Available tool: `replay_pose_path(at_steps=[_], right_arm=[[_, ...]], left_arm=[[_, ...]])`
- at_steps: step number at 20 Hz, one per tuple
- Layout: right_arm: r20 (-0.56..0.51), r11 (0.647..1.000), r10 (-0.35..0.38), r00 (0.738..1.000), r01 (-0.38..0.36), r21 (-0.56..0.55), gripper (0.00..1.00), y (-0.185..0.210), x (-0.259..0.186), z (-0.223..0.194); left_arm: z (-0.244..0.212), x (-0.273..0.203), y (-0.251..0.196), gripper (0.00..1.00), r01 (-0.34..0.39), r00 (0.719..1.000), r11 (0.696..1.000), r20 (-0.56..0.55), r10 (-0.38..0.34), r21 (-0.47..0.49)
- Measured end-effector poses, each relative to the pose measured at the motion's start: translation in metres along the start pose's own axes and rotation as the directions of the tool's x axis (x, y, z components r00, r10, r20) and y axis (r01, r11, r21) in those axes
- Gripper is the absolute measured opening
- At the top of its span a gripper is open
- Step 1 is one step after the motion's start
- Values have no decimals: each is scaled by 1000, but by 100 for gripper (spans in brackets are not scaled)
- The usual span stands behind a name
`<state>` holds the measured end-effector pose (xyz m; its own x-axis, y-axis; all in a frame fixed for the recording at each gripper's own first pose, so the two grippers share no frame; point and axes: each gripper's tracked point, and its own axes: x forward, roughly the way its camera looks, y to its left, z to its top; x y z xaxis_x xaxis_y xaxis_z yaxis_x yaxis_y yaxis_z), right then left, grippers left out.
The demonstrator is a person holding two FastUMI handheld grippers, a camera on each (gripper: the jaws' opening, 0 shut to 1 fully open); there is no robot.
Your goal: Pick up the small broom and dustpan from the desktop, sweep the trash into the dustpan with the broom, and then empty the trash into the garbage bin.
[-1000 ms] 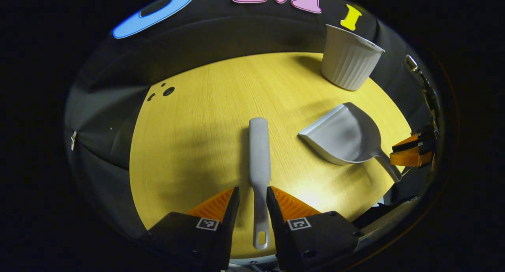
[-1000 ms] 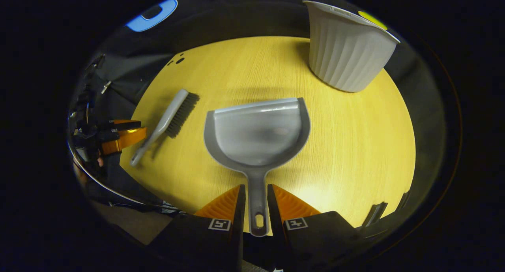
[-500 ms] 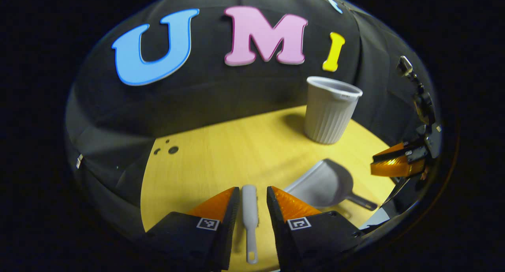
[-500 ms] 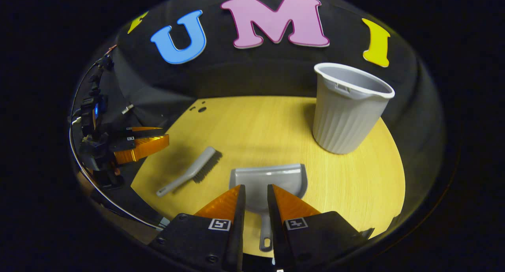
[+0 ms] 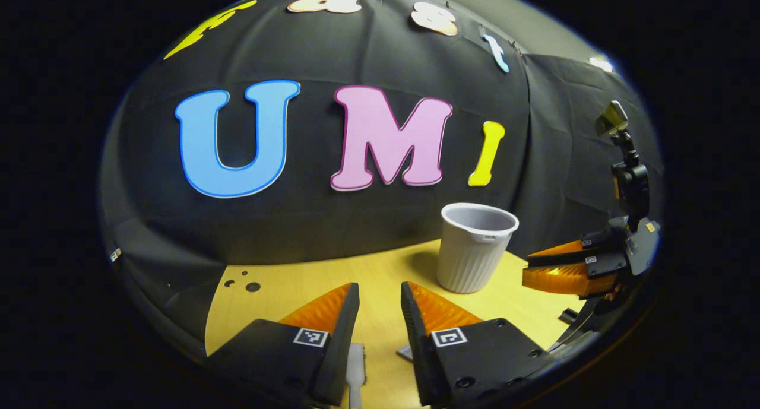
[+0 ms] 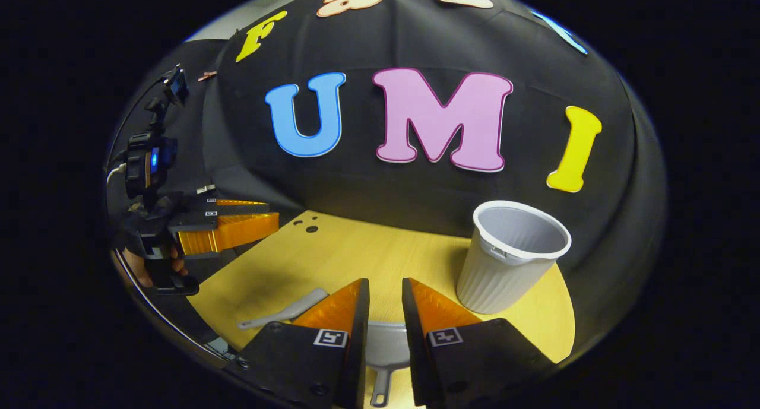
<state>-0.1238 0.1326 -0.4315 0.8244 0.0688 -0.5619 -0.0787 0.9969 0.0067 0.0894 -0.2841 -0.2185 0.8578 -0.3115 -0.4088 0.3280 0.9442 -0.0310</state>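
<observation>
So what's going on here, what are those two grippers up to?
A person holds a gripper in each hand above a wooden table. The left gripper and right gripper are both open and hold nothing. The small broom and the dustpan lie untouched on the table, and the garbage bin stands upright toward the back. I can't make out any trash, so sweeping hasn't started.

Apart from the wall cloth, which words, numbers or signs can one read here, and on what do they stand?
No words or numbers can be read.
Left gripper: square black-and-white markers, a pattern, no letters.
Right gripper: the same kind of markers.
Bin: a small mark under the rim, too small to read.
Brush, dustpan: no text seen.
</observation>
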Motion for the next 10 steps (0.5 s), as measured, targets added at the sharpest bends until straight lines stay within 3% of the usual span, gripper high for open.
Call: replay_pose_path(at_steps=[3,4,5,6,7,8,10], right_arm=[[52,1000,-11,999,11,6,33,0,-3,16],[57,1000,-7,998,6,18,33,0,0,17],[52,999,3,999,-5,34,30,0,0,17],[51,999,10,999,-12,43,16,3,-2,17],[52,999,15,999,-17,42,10,4,-2,18],[60,999,28,998,-30,33,6,5,-5,19],[64,999,33,997,-34,11,7,8,-5,17]], left_arm=[[7,0,1,31,-17,1000,1000,24,17,7],[8,0,2,17,-27,999,1000,27,27,7],[8,1,-2,15,-23,999,1000,31,23,0],[9,-1,-5,9,-13,999,1000,31,13,-5],[8,-2,-7,7,-2,1000,1000,30,3,-7],[7,-2,-9,5,8,999,1000,31,-8,-8],[10,-5,-11,5,19,999,1000,39,-19,-6]])
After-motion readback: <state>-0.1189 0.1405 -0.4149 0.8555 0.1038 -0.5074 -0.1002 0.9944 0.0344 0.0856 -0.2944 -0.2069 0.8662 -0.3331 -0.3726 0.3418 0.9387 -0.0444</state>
